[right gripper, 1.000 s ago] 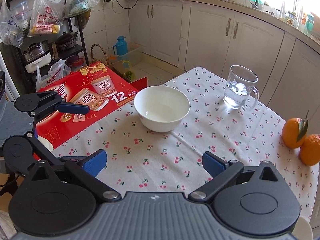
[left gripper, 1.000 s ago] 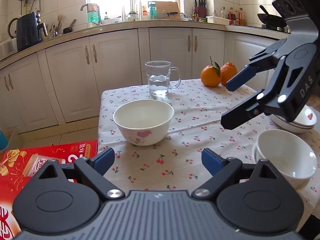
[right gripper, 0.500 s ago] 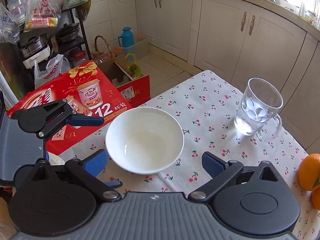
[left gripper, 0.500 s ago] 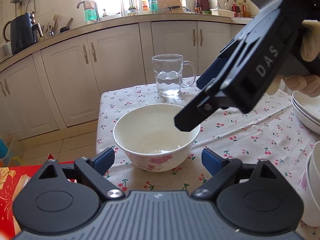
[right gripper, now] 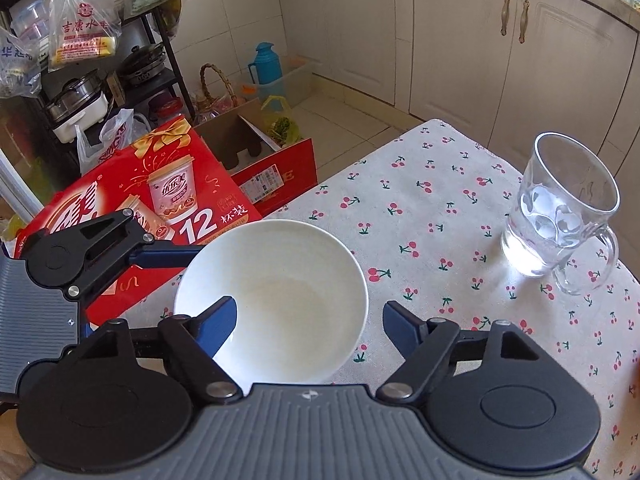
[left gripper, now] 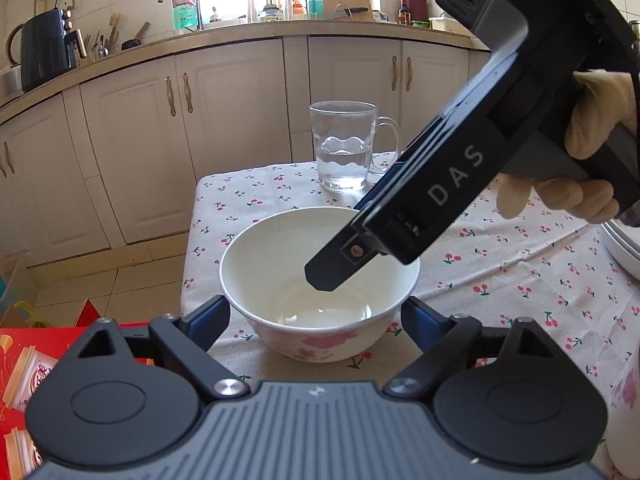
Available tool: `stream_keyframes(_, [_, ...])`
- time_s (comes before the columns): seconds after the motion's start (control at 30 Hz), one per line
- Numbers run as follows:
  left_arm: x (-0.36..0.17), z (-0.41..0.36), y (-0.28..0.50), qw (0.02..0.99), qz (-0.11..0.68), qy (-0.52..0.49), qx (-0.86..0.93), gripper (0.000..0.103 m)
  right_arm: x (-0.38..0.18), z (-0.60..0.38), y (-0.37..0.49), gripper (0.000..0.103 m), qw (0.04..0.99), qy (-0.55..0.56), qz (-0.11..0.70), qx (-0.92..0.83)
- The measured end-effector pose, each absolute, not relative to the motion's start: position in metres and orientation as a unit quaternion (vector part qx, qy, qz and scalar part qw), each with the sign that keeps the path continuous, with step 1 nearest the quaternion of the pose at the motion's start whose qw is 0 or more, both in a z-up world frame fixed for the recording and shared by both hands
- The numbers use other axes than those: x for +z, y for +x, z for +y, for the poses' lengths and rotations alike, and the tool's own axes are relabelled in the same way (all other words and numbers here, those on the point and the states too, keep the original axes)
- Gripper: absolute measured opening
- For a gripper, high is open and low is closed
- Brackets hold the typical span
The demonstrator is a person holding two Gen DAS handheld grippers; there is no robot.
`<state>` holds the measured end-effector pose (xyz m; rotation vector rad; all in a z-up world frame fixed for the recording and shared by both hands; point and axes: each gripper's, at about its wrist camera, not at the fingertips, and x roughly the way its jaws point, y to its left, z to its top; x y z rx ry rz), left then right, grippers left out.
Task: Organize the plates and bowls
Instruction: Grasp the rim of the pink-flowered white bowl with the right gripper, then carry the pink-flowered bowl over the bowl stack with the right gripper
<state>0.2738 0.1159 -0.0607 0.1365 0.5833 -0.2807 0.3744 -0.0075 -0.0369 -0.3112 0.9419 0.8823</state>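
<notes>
The white glazed ceramic bowl with pink blossom print on its outer wall (left gripper: pixel 320 280) stands upright near the corner of the desk under its cherry-print cloth (left gripper: pixel 520 264), with a clear glass mug of water (left gripper: pixel 344 148) well behind it. Such a bowl is likely rigid, fairly heavy for its size, slick with glaze and prone to chip, so the rim is the place to take it, one finger inside and one outside the wall. The right claw (right gripper: pixel 308 320) is spread apart, its left finger (right gripper: pixel 218 322) over the bowl's interior and the other outside the rim. The left claw (left gripper: pixel 316 320) is also spread wide, flanking the bowl's near side without visibly touching it.
</notes>
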Motion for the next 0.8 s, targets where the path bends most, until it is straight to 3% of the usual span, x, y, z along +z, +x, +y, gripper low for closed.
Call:
stream_keyframes(0.23, [-0.061, 0.118, 0.277, 0.945, 0.289, 0.056, -0.142, 0.091, -0.044, -0.003, 0.38, 0.074, 0.781, -0.133, 0.443, 0.42])
stream_keyframes(0.8, [-0.043, 0.107, 0.256, 0.944, 0.283, 0.071, -0.154, 0.09, -0.031, -0.016, 0.361, 0.074, 0.786, -0.126, 0.437, 0.418])
